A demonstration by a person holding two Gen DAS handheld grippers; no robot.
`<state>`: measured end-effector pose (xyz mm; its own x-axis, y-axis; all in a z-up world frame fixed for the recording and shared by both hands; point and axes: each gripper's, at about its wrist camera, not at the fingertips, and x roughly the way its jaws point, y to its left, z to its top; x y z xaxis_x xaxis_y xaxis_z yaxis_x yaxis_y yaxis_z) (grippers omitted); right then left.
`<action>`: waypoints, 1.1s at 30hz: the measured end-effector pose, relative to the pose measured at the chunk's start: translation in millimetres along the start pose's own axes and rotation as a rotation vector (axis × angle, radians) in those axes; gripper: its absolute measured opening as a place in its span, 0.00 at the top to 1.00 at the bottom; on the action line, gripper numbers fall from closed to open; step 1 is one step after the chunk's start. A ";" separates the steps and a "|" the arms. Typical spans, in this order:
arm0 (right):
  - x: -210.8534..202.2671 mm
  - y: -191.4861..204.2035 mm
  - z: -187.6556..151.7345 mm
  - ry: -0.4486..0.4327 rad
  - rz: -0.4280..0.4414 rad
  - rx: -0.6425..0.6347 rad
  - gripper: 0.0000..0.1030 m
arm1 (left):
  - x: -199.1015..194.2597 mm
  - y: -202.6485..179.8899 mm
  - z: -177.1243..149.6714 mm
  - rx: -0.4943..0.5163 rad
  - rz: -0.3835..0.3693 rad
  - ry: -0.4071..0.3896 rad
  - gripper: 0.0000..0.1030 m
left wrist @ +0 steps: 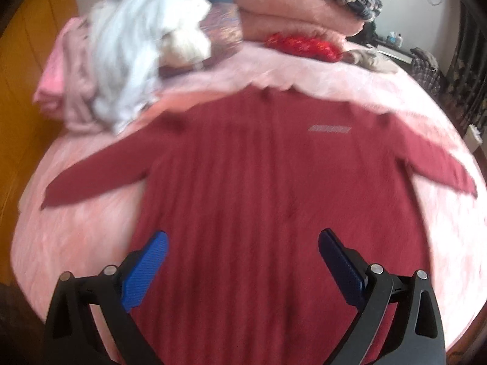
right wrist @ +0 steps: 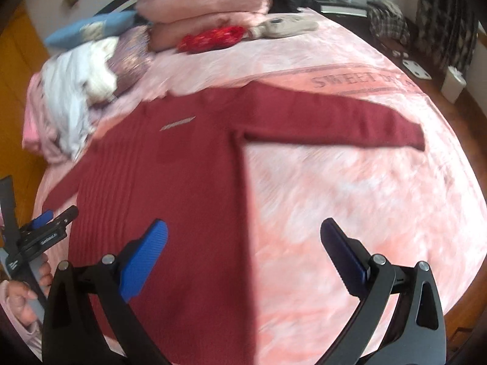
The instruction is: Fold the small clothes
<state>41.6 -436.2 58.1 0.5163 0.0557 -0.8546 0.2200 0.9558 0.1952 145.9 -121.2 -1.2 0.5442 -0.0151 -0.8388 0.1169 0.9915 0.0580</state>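
A dark red long-sleeved sweater point(left wrist: 258, 176) lies spread flat on the pink bed cover point(left wrist: 76, 237), both sleeves out to the sides. In the right wrist view the sweater point(right wrist: 170, 182) fills the left half, its right sleeve point(right wrist: 334, 121) stretched across the cover. My left gripper point(left wrist: 243, 261) is open and empty above the sweater's lower body. My right gripper point(right wrist: 243, 252) is open and empty above the sweater's right edge. The left gripper also shows in the right wrist view point(right wrist: 45, 225) at the far left, held by a hand.
A heap of white and pink clothes point(left wrist: 121, 67) lies at the bed's far left. Folded pink blankets point(left wrist: 298, 15), a red fuzzy item point(left wrist: 304, 44) and a blue cushion point(right wrist: 91, 27) sit at the head. Wooden floor point(right wrist: 465, 106) and a white box point(right wrist: 453, 86) lie right.
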 end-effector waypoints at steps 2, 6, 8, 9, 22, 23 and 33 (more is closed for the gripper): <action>3.0 -36.5 31.8 -0.007 -0.022 0.025 0.03 | 11.9 -26.0 23.6 -0.005 -0.034 -0.004 0.04; 12.8 -116.6 79.9 -0.034 -0.030 0.103 0.03 | 38.5 -98.0 63.6 0.036 -0.091 -0.014 0.04; 30.1 -158.2 95.5 0.002 -0.054 0.153 0.03 | 55.6 -137.9 81.9 0.056 -0.116 -0.013 0.04; 44.5 -175.6 98.1 0.029 -0.067 0.184 0.03 | 64.0 -154.8 88.9 0.064 -0.126 -0.007 0.04; 150.3 -321.8 108.6 0.229 -0.070 0.315 0.03 | 135.8 -306.9 120.2 0.180 -0.113 0.004 0.04; 152.1 -326.9 109.1 0.234 -0.074 0.317 0.03 | 136.6 -310.6 120.7 0.178 -0.113 -0.004 0.04; 173.8 -341.3 100.3 0.272 -0.064 0.285 0.35 | 147.1 -320.5 119.4 0.160 -0.088 0.014 0.04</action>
<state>139.3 -781.7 -108.8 0.2648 0.1094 -0.9581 0.4856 0.8433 0.2305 287.7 -456.7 -78.6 0.5149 -0.0981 -0.8516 0.2947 0.9531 0.0684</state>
